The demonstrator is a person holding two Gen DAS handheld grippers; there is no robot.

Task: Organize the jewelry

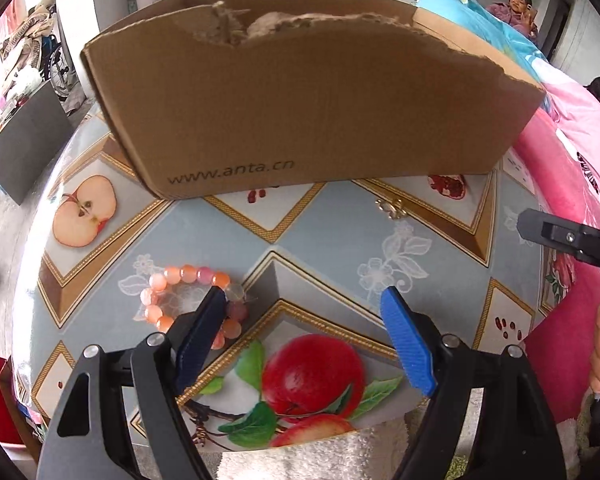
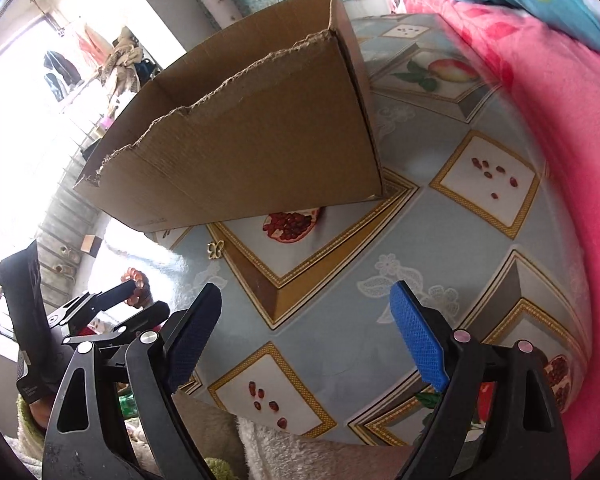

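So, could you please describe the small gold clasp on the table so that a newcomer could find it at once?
Start at the torn brown cardboard box on the fruit-print tablecloth. Just in front of its right half lies a small gold butterfly-shaped clasp, metallic and alone, unlike the orange beaded bracelet farther left.

The surface (image 1: pixel 328 236) is a round top under a glossy cover printed with pale blue and gold diamond panels, white flower outlines, apples, a halved apple and pomegranate seeds. 1 cardboard box (image 1: pixel 312 116) stands on its far half, open at the top, its near wall torn along the upper edge and printed with a web address. In front of the box lies a small gold butterfly-shaped ornament (image 1: pixel 394 208), apart from it. Nearer the left edge rests a bracelet of orange and pink beads (image 1: pixel 168 280), flat on the cover.
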